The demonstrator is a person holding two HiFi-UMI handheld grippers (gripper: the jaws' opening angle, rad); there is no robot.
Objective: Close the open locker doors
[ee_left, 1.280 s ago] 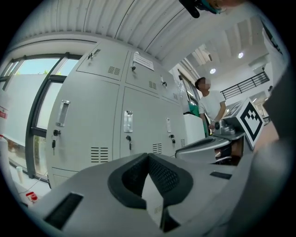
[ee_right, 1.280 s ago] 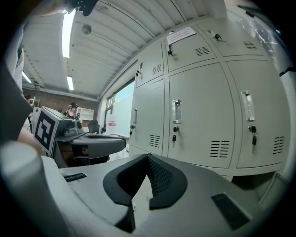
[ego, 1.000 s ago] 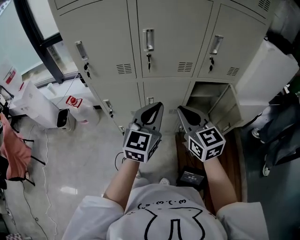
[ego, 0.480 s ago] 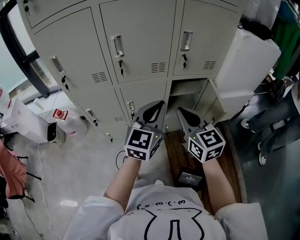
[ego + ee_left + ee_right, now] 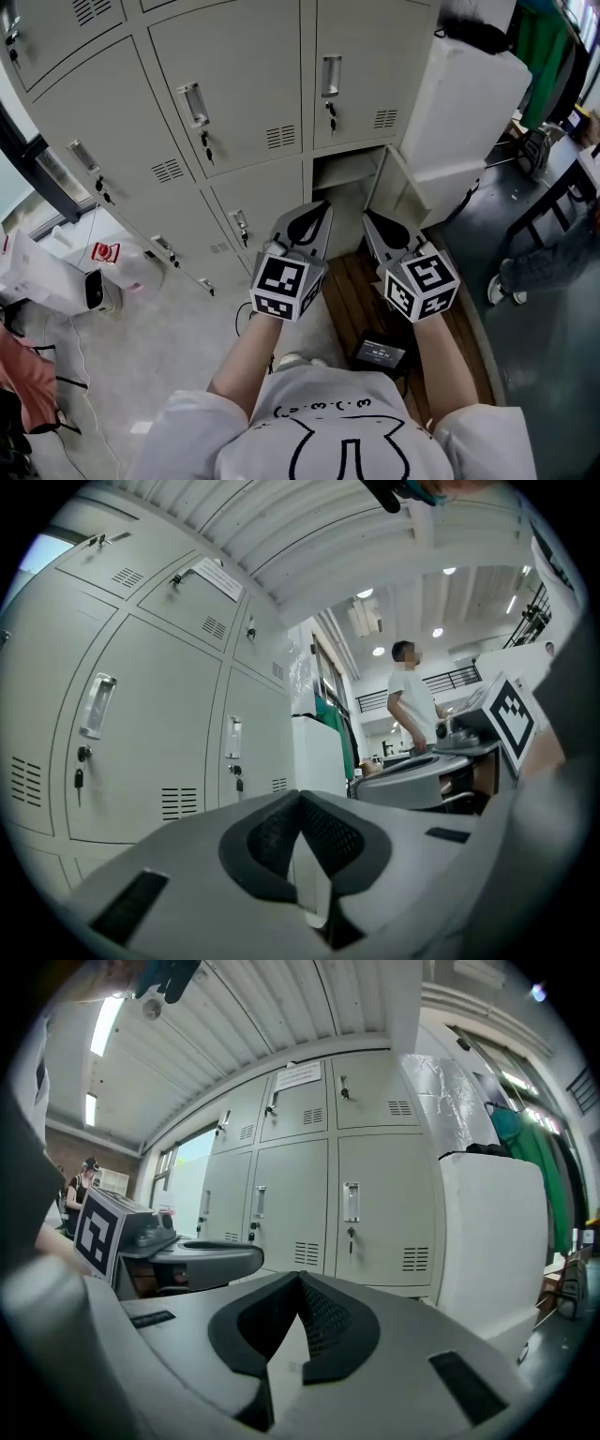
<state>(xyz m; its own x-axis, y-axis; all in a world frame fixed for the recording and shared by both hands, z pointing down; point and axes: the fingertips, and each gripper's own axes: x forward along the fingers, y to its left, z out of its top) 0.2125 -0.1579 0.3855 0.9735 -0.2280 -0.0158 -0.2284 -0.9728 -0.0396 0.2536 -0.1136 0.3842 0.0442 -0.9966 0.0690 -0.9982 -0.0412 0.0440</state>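
The left gripper (image 5: 317, 212) and the right gripper (image 5: 372, 219) are both pressed together with nothing between the jaws; each gripper view shows the pads meeting at the tips over empty air. That makes sense to me: a door is pushed, not picked up, and closed jaws give a firm blunt nose to shove with.

Both are held level, side by side, just in front of the open locker (image 5: 349, 173) and touching nothing. That locker is the bottom one at the right end of the bank. Its door (image 5: 405, 191) stands swung out to the right of it, apparently hinged on that side, close to the big white box (image 5: 469, 103) that stands right of the locker. The other locker doors (image 5: 246, 105), above and left of the open locker, look shut. A wooden board (image 5: 347, 300) lies on the floor in front of the open locker, beneath the grippers.

I judge the closing not yet started: the person is only squaring up. The right gripper is the nearer to the door, so it would need to get round the door's outer face, right of the locker, and sweep it leftward. The white box leaves little room there, which could make that awkward.
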